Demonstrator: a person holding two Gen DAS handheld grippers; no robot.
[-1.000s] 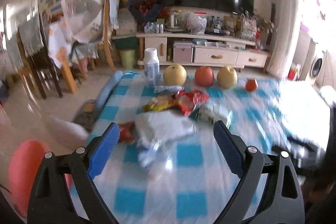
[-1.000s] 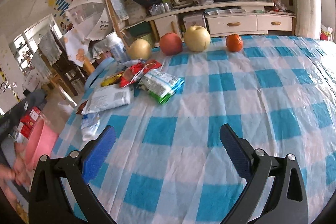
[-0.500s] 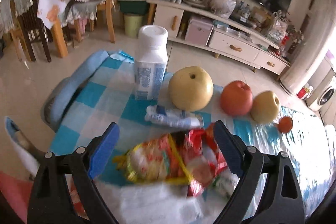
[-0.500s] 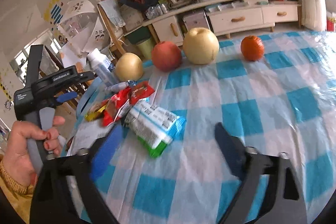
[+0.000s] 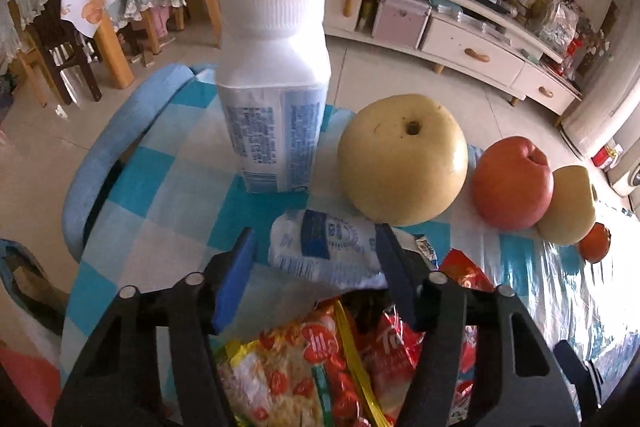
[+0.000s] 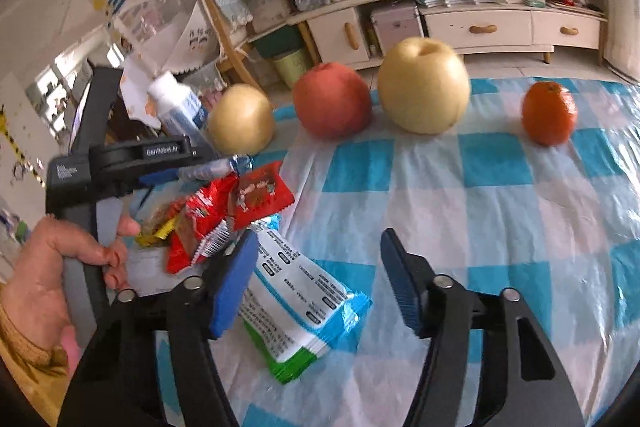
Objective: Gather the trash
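tablecloth point(image 6: 500, 219): glossy plastic sheet in blue and white checks, wrinkled, draped over the table edge.
bottle point(image 5: 274, 83): squarish white plastic body, ribbed screw cap, blue printed label; upright at the far corner, just beside the yellow pear point(image 5: 402, 159).
fruit row: smooth round yellow pear, red apple point(image 5: 512, 183), second pear point(image 5: 568, 205), small orange point(image 5: 595, 242), side by side along the far edge.
green-white packet point(image 6: 304, 311): flat crinkly foil pouch, white with printed text and a green end, lying under the right gripper's left finger.
red wrappers point(image 6: 228, 211): shiny crumpled foil, piled between the green-white packet and the bottle.
yellow snack bag point(image 5: 288, 375): crinkled film with red print, below the left gripper.
white wrapper point(image 5: 324, 251): soft, crumpled white-and-blue film lying in front of the pear.
left gripper point(image 5: 314, 269): black frame, blue ribbed pads, jaws partly closed around the white wrapper; one pad touches it, a firm grip cannot be told.
right gripper point(image 6: 316, 287): jaws apart, nothing held, over the cloth.
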